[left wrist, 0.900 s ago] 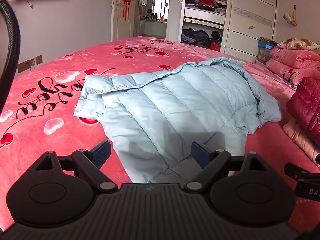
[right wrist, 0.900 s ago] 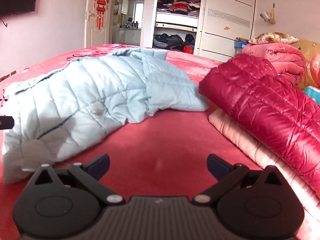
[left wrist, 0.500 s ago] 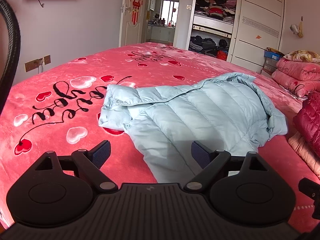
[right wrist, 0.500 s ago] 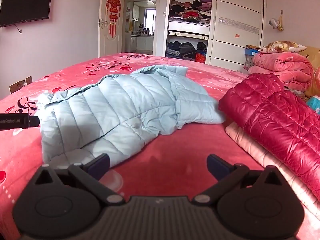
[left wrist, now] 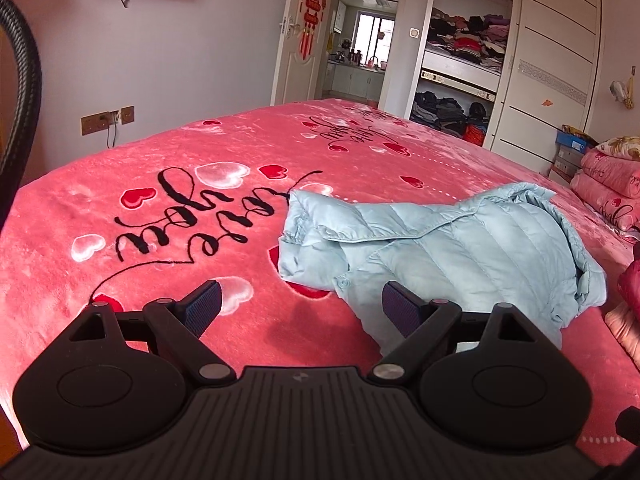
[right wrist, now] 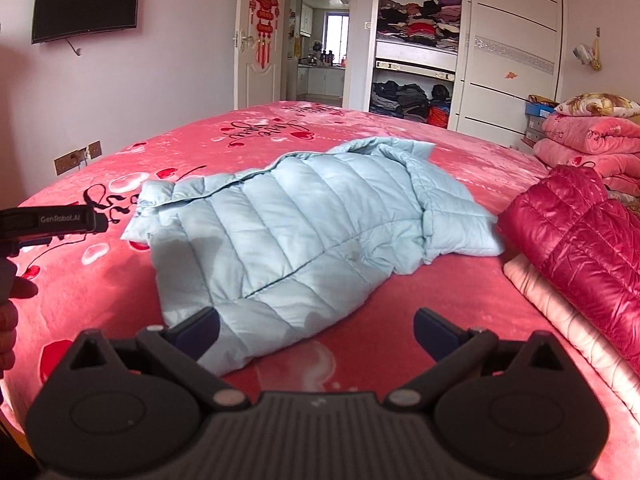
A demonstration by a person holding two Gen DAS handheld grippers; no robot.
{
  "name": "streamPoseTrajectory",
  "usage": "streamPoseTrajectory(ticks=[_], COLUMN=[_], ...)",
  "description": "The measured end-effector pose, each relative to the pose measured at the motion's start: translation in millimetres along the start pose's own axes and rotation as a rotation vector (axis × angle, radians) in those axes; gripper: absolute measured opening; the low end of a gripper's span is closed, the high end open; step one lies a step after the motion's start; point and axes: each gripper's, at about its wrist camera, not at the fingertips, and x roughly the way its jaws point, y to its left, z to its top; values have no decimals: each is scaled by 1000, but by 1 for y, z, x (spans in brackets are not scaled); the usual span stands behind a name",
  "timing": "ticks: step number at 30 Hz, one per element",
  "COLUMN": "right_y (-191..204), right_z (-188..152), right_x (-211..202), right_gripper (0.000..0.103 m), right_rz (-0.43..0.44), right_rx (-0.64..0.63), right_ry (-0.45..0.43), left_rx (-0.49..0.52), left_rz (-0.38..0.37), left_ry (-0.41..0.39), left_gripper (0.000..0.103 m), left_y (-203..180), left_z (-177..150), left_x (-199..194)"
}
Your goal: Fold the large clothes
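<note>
Tilting downward over the near edge of the pale blue quilted down jacket [right wrist: 304,240], the left gripper [left wrist: 300,308] and right gripper [right wrist: 316,328] both gape wide, holding nothing. The jacket lies crumpled on the pink heart-printed plush blanket [left wrist: 160,248], just beside a folded crimson puffer jacket [right wrist: 580,232].

place: home bedroom | signs: bed [left wrist: 248,148]; open wardrobe [right wrist: 416,40]; wall TV [right wrist: 86,2]

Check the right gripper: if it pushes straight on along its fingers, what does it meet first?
Likely the light blue puffer jacket. The right gripper is open and empty, angled down at the jacket's near hem, though its right side faces bare red blanket. Depth is unclear.
</note>
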Motion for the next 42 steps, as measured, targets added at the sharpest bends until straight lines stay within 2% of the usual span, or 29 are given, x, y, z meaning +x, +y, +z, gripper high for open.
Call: streamPoseTrajectory(ticks=[2, 8, 16, 20, 27, 35, 42], right_y=[10, 36, 41, 27, -1, -15, -31], right_z=[3, 6, -15, -26, -39, -41, -45], right_x=[0, 9, 42, 58, 89, 114, 144], right_gripper=[102, 102, 101, 97, 77, 75, 38], right_rz=[14, 81, 77, 130, 253, 370, 449], right_rx=[-15, -27, 16, 152, 457, 653, 842], right_ry=[-4, 10, 84, 135, 208, 180, 199], left_rx=[12, -48, -108, -129, -141, -155, -141], left_rz=[21, 29, 17, -12, -54, -71, -70], left_ry=[-12, -48, -68, -49, -2, 42, 43], left_gripper=[103, 103, 103, 103, 103, 103, 103], left_y=[5, 27, 41, 43, 42, 42, 38], left_z=[2, 11, 21, 22, 22, 19, 18], left_x=[1, 8, 12, 14, 22, 22, 17])
